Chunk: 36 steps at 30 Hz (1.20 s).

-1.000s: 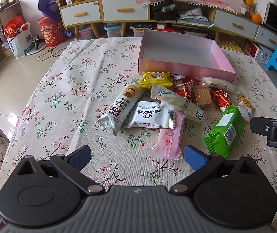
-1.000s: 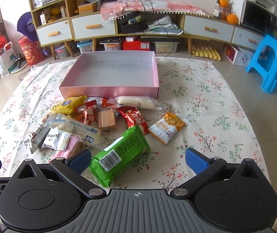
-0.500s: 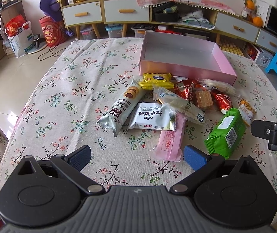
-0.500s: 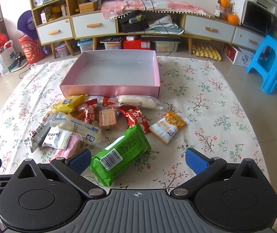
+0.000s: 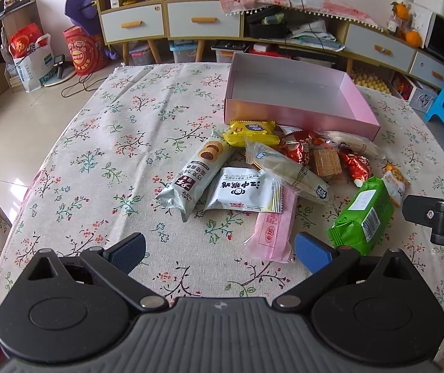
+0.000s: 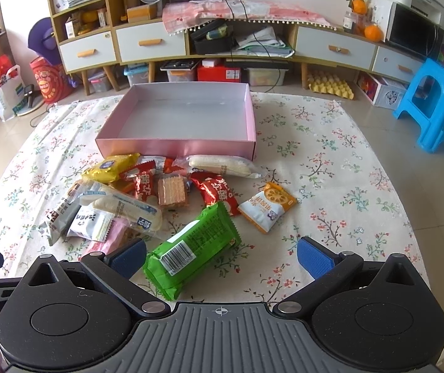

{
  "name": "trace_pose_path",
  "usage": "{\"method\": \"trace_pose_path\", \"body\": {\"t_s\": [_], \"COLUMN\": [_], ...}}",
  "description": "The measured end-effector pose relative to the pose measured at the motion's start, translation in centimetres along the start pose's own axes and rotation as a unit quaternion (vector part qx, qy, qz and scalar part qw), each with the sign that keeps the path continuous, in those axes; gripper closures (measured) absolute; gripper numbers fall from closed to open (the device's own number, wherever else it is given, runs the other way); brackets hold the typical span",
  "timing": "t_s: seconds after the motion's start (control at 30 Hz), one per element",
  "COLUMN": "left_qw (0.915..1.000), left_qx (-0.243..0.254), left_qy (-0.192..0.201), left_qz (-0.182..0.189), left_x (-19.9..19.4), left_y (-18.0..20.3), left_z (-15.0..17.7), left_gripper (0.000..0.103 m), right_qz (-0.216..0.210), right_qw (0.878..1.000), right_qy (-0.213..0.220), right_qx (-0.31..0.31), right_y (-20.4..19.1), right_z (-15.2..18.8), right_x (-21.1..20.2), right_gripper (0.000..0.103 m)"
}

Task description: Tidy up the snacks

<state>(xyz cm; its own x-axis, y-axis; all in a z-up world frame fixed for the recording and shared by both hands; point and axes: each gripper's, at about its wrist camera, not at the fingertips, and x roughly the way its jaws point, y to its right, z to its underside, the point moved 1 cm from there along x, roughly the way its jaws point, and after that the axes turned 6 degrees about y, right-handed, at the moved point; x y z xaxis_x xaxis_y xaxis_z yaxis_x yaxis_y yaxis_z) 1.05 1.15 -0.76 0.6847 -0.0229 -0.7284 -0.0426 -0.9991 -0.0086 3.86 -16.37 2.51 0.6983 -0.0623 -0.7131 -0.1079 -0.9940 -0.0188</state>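
Several snack packs lie in a heap on the floral tablecloth in front of an empty pink box. A green pack lies nearest. Others are a silver cookie pack, a white pack, a pink pack, a yellow pack, red packs and an orange-white pack. My left gripper is open and empty, just short of the pink pack. My right gripper is open and empty, its jaws either side of the green pack's near end.
The table's near edge lies under both grippers. Bare cloth spreads left of the heap and more lies right of it. Cabinets and a blue stool stand beyond the table. The right gripper's body shows at the left view's right edge.
Both grippers have crept slightly forward and lower towards the snacks. The snacks and box have not moved. Both stay open.
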Motion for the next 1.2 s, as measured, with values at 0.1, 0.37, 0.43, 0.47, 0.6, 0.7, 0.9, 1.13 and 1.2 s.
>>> {"method": "trace_pose_path", "body": {"t_s": [0.1, 0.37, 0.43, 0.47, 0.6, 0.7, 0.9, 1.13, 1.2], "left_qw": [0.9997, 0.9975, 0.9951, 0.9936, 0.9899, 0.9816, 0.9698, 0.9652, 0.9658], "left_qx": [0.003, 0.029, 0.040, 0.047, 0.017, -0.046, -0.109, -0.184, -0.190], "left_qy": [-0.003, -0.006, -0.014, -0.019, -0.022, -0.035, -0.044, -0.047, -0.042], "left_qz": [0.023, 0.064, 0.089, 0.101, 0.139, 0.182, 0.213, 0.180, 0.171], "left_x": [0.2, 1.4, 2.4, 2.8, 4.1, 5.3, 7.2, 8.7, 8.7], "left_y": [-0.2, -2.3, -2.4, -2.4, -2.5, -2.3, -0.4, -0.4, -0.4], "left_z": [0.0, -1.9, -2.6, -2.9, -3.5, -3.4, -3.8, -4.3, -4.4], "left_gripper": [0.000, 0.012, 0.016, 0.020, 0.029, 0.037, 0.049, 0.067, 0.073], "right_qz": [0.000, -0.068, -0.099, -0.114, -0.155, -0.164, -0.152, -0.144, -0.144], "right_qw": [1.000, 0.993, 0.985, 0.980, 0.958, 0.943, 0.935, 0.925, 0.925], "right_qy": [0.000, -0.081, -0.118, -0.136, -0.185, -0.212, -0.226, -0.222, -0.221], "right_qx": [0.002, 0.053, 0.080, 0.093, 0.154, 0.196, 0.228, 0.271, 0.274], "right_y": [0.0, 2.5, 3.1, 3.3, 3.7, 3.8, 3.6, 4.4, 4.6], "right_z": [-0.1, -2.9, -3.1, -3.2, -2.1, -0.8, -0.3, -0.4, -0.3], "right_x": [0.1, 3.0, 4.5, 5.3, 8.4, 10.2, 12.1, 12.9, 12.6], "right_gripper": [0.000, 0.000, 0.000, 0.001, 0.008, 0.026, 0.041, 0.056, 0.057]}}
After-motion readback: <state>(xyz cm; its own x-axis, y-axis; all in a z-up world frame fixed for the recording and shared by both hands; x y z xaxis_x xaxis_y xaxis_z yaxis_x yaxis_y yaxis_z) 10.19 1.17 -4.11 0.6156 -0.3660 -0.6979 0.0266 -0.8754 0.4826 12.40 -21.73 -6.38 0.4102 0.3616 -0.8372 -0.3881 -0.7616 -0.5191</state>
